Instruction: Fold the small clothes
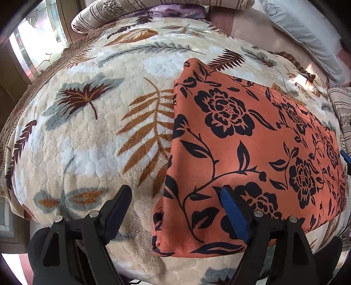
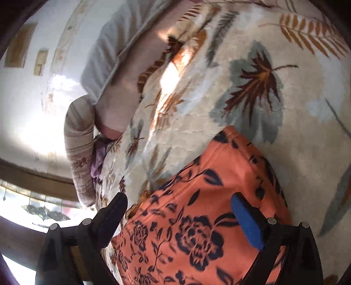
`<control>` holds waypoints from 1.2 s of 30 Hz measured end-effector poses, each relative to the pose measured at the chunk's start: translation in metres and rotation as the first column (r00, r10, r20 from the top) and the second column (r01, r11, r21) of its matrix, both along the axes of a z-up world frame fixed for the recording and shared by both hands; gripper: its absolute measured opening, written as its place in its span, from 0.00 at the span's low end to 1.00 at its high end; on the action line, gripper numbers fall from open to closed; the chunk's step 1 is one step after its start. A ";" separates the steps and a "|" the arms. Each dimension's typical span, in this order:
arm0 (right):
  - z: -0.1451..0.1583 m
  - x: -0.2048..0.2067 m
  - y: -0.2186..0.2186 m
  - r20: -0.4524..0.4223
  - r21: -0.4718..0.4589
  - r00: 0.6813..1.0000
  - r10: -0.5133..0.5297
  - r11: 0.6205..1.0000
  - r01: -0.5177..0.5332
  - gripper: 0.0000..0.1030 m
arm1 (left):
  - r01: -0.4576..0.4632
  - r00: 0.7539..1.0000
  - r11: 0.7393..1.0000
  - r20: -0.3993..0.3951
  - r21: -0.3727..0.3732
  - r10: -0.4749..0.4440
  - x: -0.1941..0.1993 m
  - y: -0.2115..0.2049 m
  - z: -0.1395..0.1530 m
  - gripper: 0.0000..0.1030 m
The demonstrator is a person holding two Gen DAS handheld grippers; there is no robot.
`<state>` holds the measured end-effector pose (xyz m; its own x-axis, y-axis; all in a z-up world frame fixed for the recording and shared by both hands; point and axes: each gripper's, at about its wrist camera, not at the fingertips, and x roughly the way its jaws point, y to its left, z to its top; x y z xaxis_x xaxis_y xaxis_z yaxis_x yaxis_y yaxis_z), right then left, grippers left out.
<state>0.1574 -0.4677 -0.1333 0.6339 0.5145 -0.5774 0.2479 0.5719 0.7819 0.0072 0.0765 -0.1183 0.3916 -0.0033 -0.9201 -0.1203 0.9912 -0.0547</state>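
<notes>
In the left wrist view, a cream blanket [image 1: 92,136] printed with brown, rust and grey leaves covers the bed, with a striped pillow [image 1: 98,15] at its far edge. The left gripper [image 1: 175,197] hangs low over the near side with its jaws spread wide and nothing between them; one finger sits above bare blanket, the blue-padded one above cloth. To the right lies the orange garment [image 1: 252,142], patterned with black flowers and vines, spread flat on the blanket, its left edge straight and its near corner slightly rumpled. A pale grey pillow [image 1: 307,37] rests at the far right. In the right wrist view, which is blurred, the right gripper [image 2: 178,208] is likewise parted and empty, poised over the end of the same garment, whose seamed edge reaches toward the large grey-and-maroon leaf print.
</notes>
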 end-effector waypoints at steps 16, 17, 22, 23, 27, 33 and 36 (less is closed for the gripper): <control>0.018 -0.113 0.021 0.113 0.008 0.992 0.054 0.998 -0.055 0.95 | 0.014 0.999 0.999 0.034 -0.029 -0.013 -0.029 -0.006 0.009 0.81; 0.012 -0.115 0.021 0.113 -0.009 0.992 0.056 0.998 -0.055 0.96 | 0.026 0.998 1.000 0.056 -0.015 -0.025 -0.031 -0.008 0.013 0.81; -0.032 -0.116 0.010 -0.038 -0.001 0.999 -0.017 1.000 0.017 0.97 | 0.042 0.998 0.999 -0.054 0.015 -0.041 -0.026 -0.007 -0.012 0.81; -0.022 -0.115 0.013 -0.024 0.008 1.000 -0.003 1.000 0.004 0.97 | 0.018 0.999 1.000 -0.034 -0.009 -0.019 -0.028 -0.003 -0.009 0.81; -0.002 -0.116 0.020 0.052 -0.051 0.998 0.032 0.998 -0.030 0.97 | 0.021 0.999 1.000 0.027 -0.007 -0.021 -0.034 -0.003 0.007 0.81; -0.023 -0.115 0.011 -0.052 0.001 0.999 -0.018 1.000 0.018 0.97 | 0.010 1.000 1.000 -0.015 0.016 -0.009 -0.035 -0.001 -0.002 0.81; 0.004 -0.113 0.023 0.033 -0.047 0.999 0.033 0.998 -0.032 0.97 | 0.034 0.999 0.998 -0.012 0.047 -0.033 -0.036 -0.002 -0.002 0.81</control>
<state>0.0447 -0.4451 -0.1294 0.6369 0.5082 -0.5797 0.2023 0.6155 0.7617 -0.0289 0.0742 -0.1202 0.3813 0.0270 -0.9241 -0.0875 0.9961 -0.0070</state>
